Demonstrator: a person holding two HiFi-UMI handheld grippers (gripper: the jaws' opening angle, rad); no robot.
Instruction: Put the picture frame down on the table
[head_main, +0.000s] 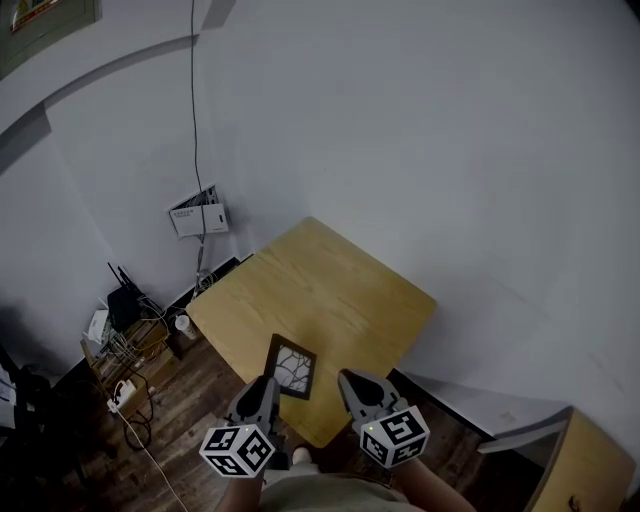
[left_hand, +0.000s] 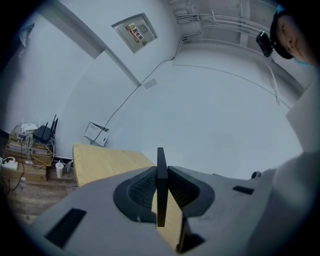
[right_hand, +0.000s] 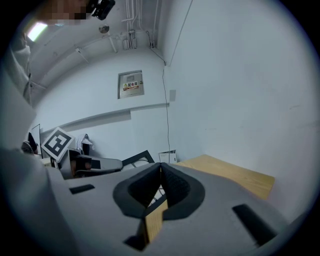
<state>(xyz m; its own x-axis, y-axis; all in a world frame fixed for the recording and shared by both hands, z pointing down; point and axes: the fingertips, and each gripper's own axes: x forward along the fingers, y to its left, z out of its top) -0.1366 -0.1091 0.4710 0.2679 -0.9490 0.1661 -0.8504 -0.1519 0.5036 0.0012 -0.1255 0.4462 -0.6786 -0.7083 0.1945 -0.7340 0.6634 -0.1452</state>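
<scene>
Left gripper (left_hand: 161, 172) is clamped on the thin edge of the picture frame (head_main: 291, 367), which hangs tilted over the near edge of the table (head_main: 330, 280). Contact with the tabletop cannot be confirmed. Right gripper (right_hand: 160, 170) is closed on nothing, just beside it. Risk: release this close to the edge may tip the frame onto the floor (head_main: 190, 400). A one-edge grip may let it swing.
</scene>
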